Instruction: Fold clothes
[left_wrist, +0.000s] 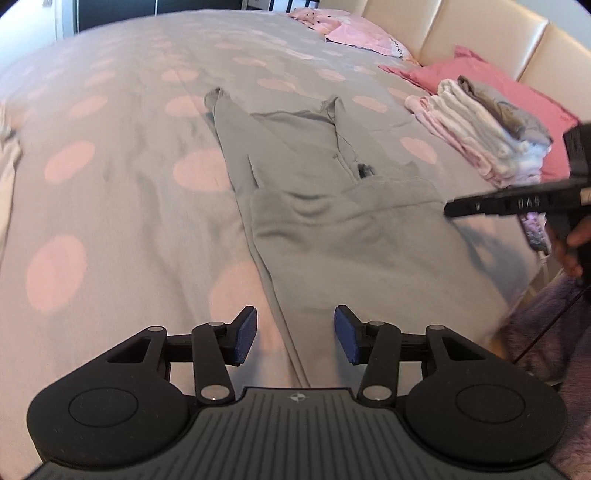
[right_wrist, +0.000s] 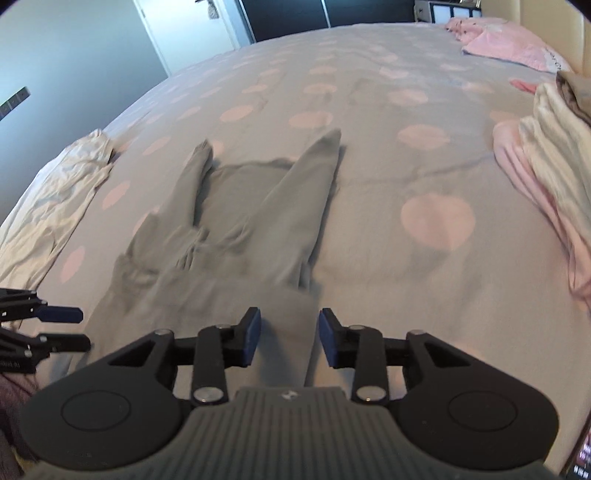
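A grey hooded top (left_wrist: 332, 221) lies flat on the bed, its two sleeves folded inward and pointing away from me; it also shows in the right wrist view (right_wrist: 236, 236). My left gripper (left_wrist: 295, 338) is open and empty, hovering over the garment's near left edge. My right gripper (right_wrist: 290, 338) is open and empty over the garment's near right edge. The right gripper also shows from the side in the left wrist view (left_wrist: 509, 203), and the left gripper shows at the left edge of the right wrist view (right_wrist: 55, 328).
The bed has a grey cover with pink dots (left_wrist: 122, 155). A stack of folded clothes (left_wrist: 484, 125) sits on a pink pillow at the right. A cream garment (right_wrist: 55, 199) lies at the left. Pink pillows (left_wrist: 362, 35) lie by the headboard.
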